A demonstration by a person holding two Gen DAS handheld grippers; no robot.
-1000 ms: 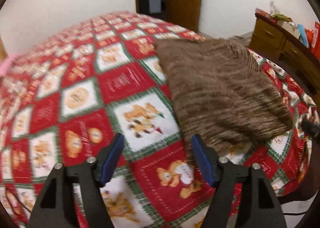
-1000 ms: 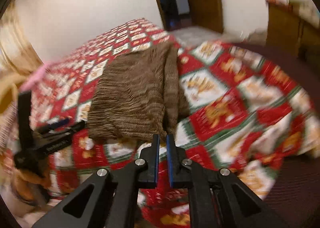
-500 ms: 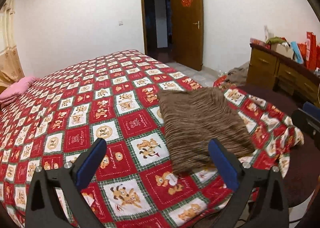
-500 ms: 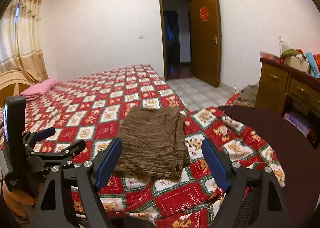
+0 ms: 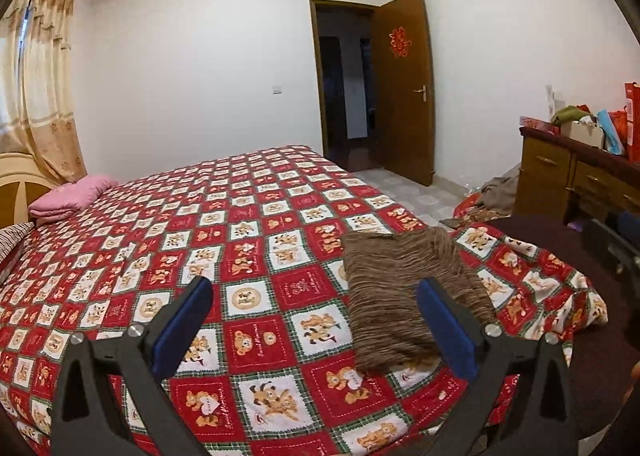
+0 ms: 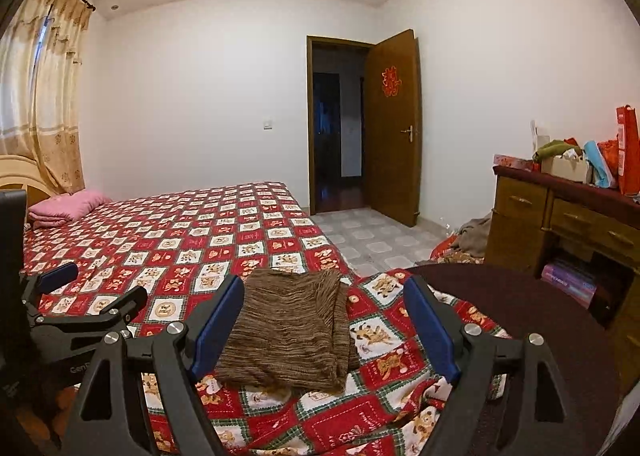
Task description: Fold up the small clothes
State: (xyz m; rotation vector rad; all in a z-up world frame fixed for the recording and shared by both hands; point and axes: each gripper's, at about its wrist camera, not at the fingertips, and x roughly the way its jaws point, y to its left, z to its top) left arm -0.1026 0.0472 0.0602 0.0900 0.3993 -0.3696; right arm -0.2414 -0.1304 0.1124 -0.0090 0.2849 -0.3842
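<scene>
Folded brown garment [image 6: 288, 330] lies on bed [image 6: 168, 240], lower centre. Right hand-held gripper [image 6: 324, 330] spread, empty; left hand-held gripper [image 5: 316, 326] likewise, its body seen only in right view, lower left.

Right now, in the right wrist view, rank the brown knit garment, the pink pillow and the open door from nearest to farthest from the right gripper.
1. Brown knit garment: folded on the bedspread, just ahead of the right gripper.
2. Pink pillow: far left, at the bed's head.
3. Open door: beyond the bed, against the far right wall.

Soft even indoor light, daylight through the curtain [image 6: 44, 96], fisheye-bent, dark-vignetted edges.
</scene>
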